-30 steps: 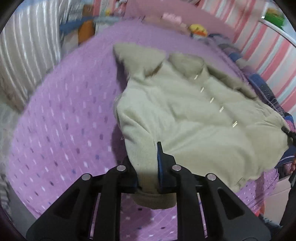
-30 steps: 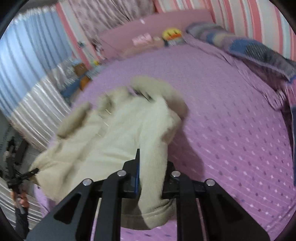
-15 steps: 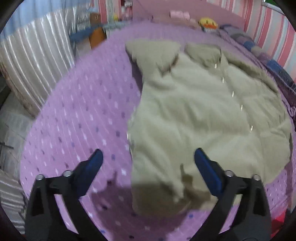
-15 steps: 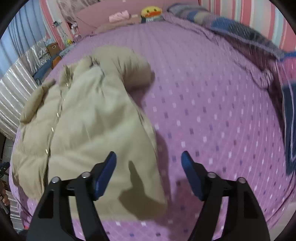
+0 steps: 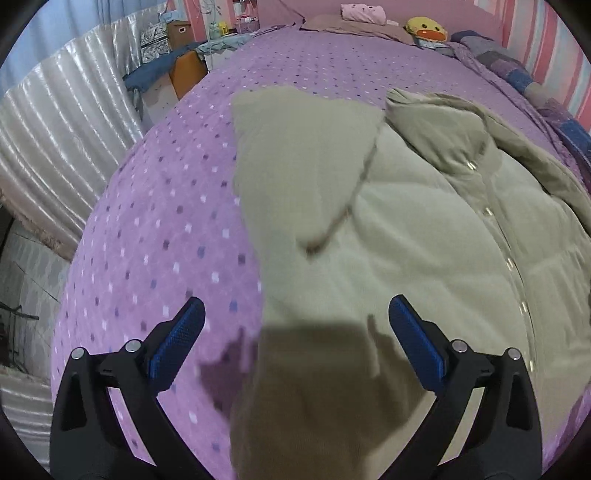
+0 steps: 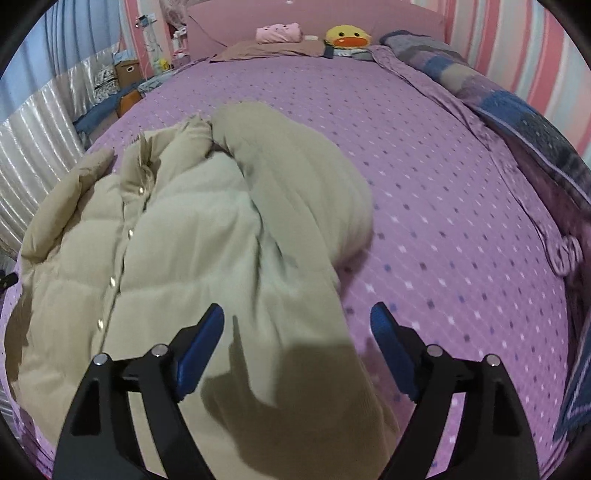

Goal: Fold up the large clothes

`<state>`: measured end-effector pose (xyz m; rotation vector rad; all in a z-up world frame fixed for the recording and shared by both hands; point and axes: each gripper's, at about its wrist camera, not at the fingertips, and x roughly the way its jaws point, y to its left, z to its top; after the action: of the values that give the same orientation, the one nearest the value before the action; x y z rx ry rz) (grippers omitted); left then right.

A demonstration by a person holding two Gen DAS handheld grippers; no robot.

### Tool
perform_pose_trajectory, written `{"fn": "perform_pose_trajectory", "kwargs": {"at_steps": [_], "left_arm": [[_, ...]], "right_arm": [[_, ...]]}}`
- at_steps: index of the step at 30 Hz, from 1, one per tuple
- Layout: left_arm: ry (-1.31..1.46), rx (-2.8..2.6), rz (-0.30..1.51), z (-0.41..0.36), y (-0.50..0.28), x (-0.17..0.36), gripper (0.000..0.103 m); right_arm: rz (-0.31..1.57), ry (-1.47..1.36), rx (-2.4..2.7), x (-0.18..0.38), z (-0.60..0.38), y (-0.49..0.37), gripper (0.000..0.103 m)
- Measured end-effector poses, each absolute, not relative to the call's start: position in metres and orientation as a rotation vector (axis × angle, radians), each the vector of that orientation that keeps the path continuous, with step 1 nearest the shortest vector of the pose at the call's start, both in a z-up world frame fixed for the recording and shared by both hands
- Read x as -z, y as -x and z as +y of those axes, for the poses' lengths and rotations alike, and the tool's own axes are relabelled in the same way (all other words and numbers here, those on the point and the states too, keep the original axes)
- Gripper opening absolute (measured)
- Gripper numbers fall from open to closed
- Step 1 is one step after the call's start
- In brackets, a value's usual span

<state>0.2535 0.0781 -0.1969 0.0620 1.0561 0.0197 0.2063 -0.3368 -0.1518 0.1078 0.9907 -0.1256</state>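
A beige puffer jacket [image 5: 424, 236] lies front up on the purple dotted bedspread [image 5: 166, 221], with a row of snaps down its middle. In the left wrist view its sleeve [image 5: 295, 166] is folded down over the body, and its cuff lies between the jaws. My left gripper [image 5: 295, 332] is open and empty above that cuff. In the right wrist view the jacket [image 6: 177, 258] has its other sleeve [image 6: 295, 192] folded down likewise. My right gripper [image 6: 297, 336] is open and empty over that sleeve's cuff.
Pillows, a pink bundle [image 6: 279, 32] and a yellow duck toy [image 6: 347, 37] lie at the headboard. A blue patterned blanket [image 6: 517, 110] runs along the bed's right side. Boxes [image 5: 181, 33] and a silvery curtain [image 5: 62, 122] stand beside the bed on the left.
Both grippers were shut on the jacket's sleeve cuffs one second ago. They have opened, let the cuffs drop onto the jacket and drawn slightly back.
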Motion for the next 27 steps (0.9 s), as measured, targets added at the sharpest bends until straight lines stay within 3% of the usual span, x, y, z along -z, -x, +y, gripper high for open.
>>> {"fn": "perform_pose_trajectory", "kwargs": {"at_steps": [8, 15, 17, 19, 21, 24, 27], "left_arm": [[-0.017, -0.057, 1.146, 0.092, -0.378, 0.211, 0.099], [-0.014, -0.004, 1.256, 0.08, -0.45, 0.229, 0.099], [-0.011, -0.004, 1.274, 0.073, -0.462, 0.234, 0.086], [-0.008, -0.002, 1.282, 0.071, -0.466, 0.235, 0.069], [-0.018, -0.031, 1.252, 0.075, -0.462, 0.226, 0.04], [0.023, -0.11, 1.204, 0.106, -0.455, 0.21, 0.02], [0.129, -0.207, 1.161, 0.162, -0.437, 0.188, 0.016]], "right_arm": [[0.97, -0.039, 0.091, 0.135, -0.326, -0.305, 0.083], [1.112, 0.025, 0.074, 0.164, -0.313, -0.417, 0.083], [1.171, 0.048, 0.105, 0.179, -0.313, -0.436, 0.075], [1.196, 0.062, 0.114, 0.186, -0.318, -0.442, 0.032], [1.155, -0.012, 0.132, 0.175, -0.337, -0.437, 0.017], [1.039, -0.141, 0.22, 0.137, -0.386, -0.415, 0.012], [0.961, -0.246, 0.3, 0.104, -0.447, -0.379, 0.011]]}}
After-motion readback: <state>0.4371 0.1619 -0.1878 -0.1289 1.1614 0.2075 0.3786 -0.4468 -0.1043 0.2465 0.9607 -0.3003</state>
